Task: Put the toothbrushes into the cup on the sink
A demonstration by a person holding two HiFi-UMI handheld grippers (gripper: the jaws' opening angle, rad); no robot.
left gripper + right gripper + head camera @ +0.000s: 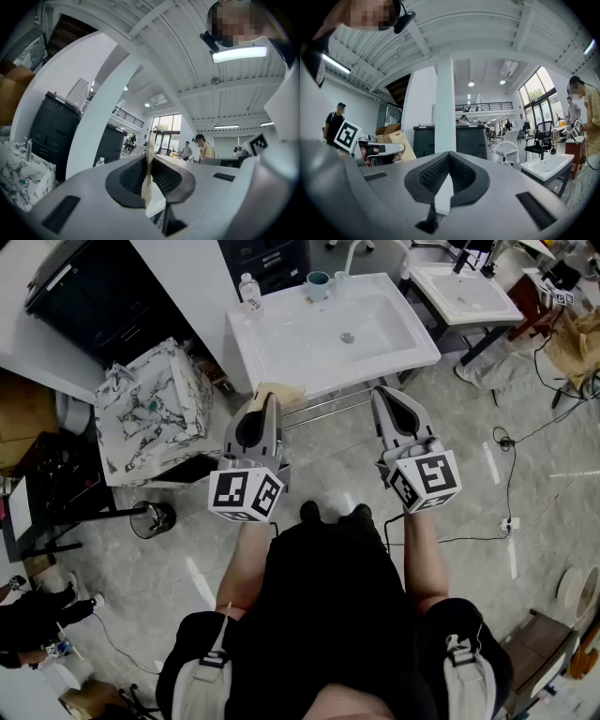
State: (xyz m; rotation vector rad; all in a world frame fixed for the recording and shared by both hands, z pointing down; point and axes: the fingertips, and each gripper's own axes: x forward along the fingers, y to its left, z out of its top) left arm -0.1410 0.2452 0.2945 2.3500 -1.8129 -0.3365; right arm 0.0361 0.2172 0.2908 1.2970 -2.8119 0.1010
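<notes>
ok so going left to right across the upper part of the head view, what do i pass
marble basin → bottle → cup → second sink

Looked down on a glossy grey stone floor (544, 559) strewn with black cables (503, 440). Took in a white beamed ceiling (487, 28) with strip lights (239, 54), a white column (445, 103), tall windows (536, 86), a railed mezzanine (483, 107), dark cabinets (51, 126) and cardboard boxes (396, 138).
</notes>
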